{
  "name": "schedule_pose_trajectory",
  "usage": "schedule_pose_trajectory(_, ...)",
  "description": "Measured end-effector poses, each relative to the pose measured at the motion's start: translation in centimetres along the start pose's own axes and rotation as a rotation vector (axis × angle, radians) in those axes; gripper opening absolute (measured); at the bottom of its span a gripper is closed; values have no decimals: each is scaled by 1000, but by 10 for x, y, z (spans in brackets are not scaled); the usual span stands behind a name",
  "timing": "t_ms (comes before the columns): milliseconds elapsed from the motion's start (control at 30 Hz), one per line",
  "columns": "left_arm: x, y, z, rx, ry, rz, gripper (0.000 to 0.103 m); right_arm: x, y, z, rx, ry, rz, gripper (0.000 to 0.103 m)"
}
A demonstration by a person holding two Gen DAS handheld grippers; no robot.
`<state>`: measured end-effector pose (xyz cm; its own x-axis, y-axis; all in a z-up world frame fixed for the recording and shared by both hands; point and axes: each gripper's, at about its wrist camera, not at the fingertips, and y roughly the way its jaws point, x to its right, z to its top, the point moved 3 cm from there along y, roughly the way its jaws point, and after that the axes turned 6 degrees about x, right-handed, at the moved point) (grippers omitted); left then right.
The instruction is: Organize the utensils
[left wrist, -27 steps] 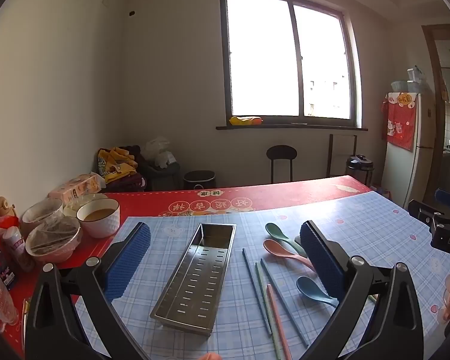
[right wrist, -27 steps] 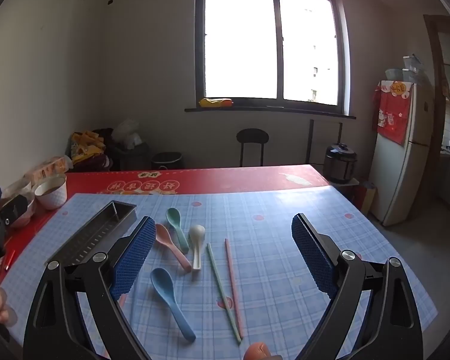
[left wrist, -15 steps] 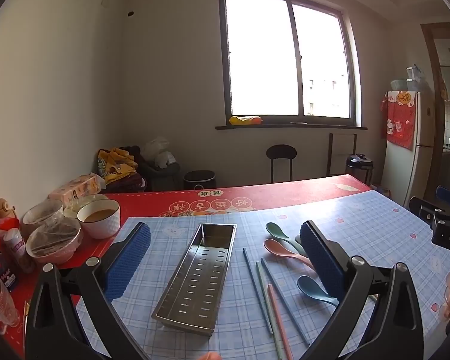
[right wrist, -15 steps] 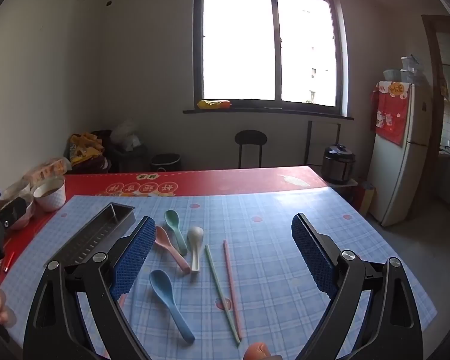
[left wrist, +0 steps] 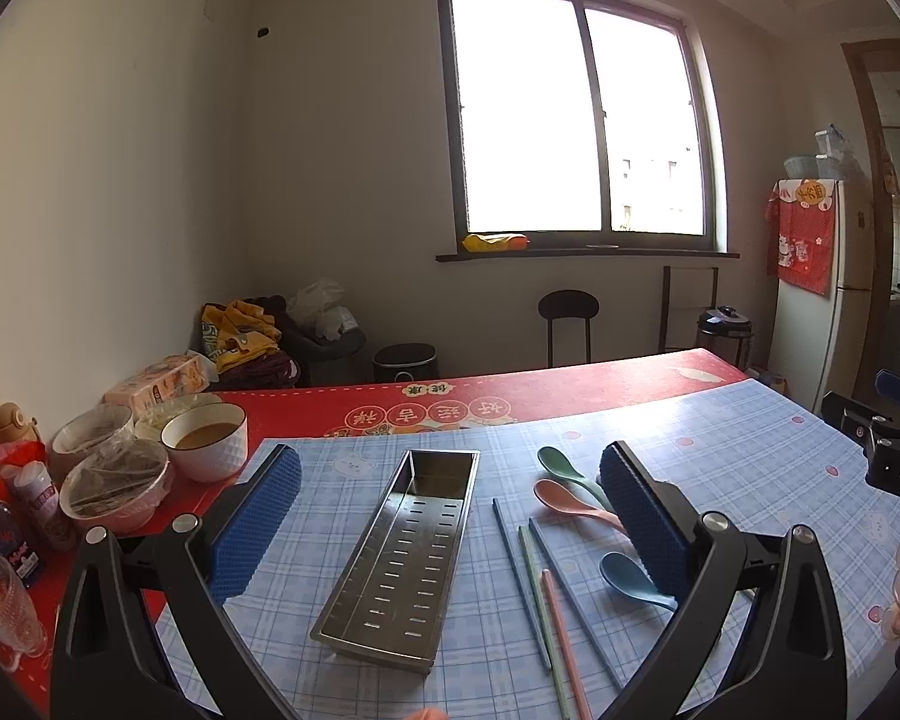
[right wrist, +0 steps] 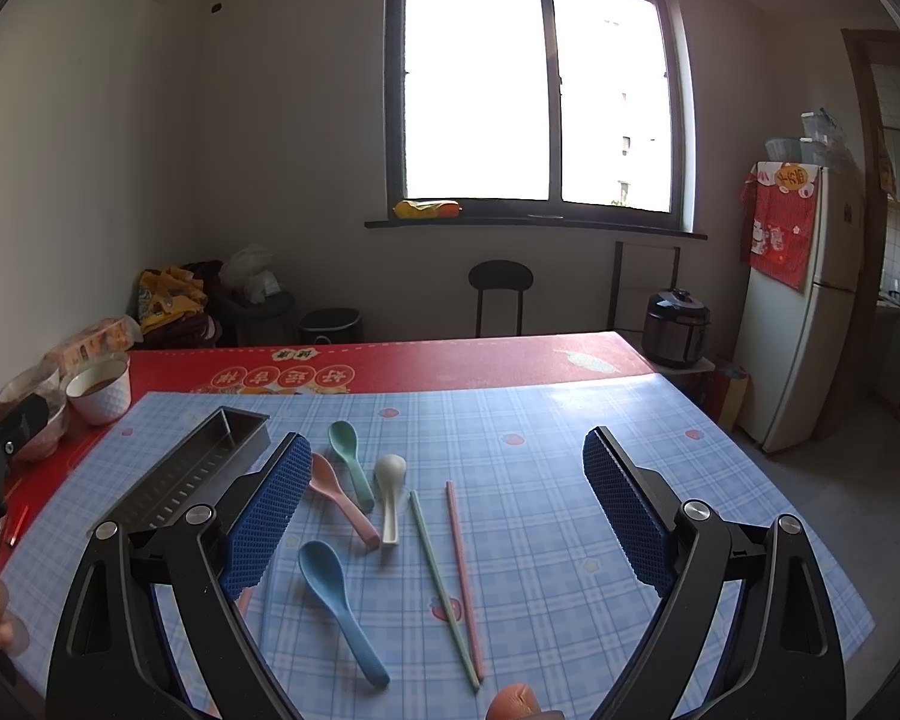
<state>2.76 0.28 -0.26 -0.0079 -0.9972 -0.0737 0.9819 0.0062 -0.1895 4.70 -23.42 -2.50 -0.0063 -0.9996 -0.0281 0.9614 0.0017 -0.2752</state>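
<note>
On the blue checked tablecloth, the utensils lay loose and unsorted, which by my judgement meant the sorting had not yet begun. In the right wrist view the right gripper hung above them with its jaws wide apart and nothing between the ribbed blue pads; the spread looked like readiness to pick. Under it, toward ten o'clock, a green spoon, a pink spoon and a white spoon fanned together, bowls pointing away, while a blue spoon lay alone at seven o'clock. All looked matte, smooth plastic with rounded bowls. A pale green chopstick and a pink chopstick ran side by side, thin and straight.

In the left wrist view the left gripper likewise stood open and empty, aimed over the metal tray, a long shiny steel trough with slotted floor, probably the utensils' destination. Three or four more chopsticks lay just beside it at three o'clock. Covered bowls crowded the red mat at nine o'clock.
</note>
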Motion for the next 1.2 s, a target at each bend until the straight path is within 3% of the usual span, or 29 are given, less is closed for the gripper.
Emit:
schedule_pose_trajectory(1000, 0, -1, 0, -3, -2, 6, 98, 7, 0, 1, -2, 6, -11, 89)
schedule_pose_trajectory(1033, 0, -1, 0, -3, -2, 7, 98, 5, 2, 2, -4, 32, 35, 89)
schedule_pose_trajectory(1067, 0, -1, 0, -3, -2, 7, 98, 7, -1, 1, -6, 8, -3, 89)
schedule_pose_trajectory(1200, 0, -1, 0, -3, -3, 6, 98, 7, 0, 0, -2, 8, -12, 89)
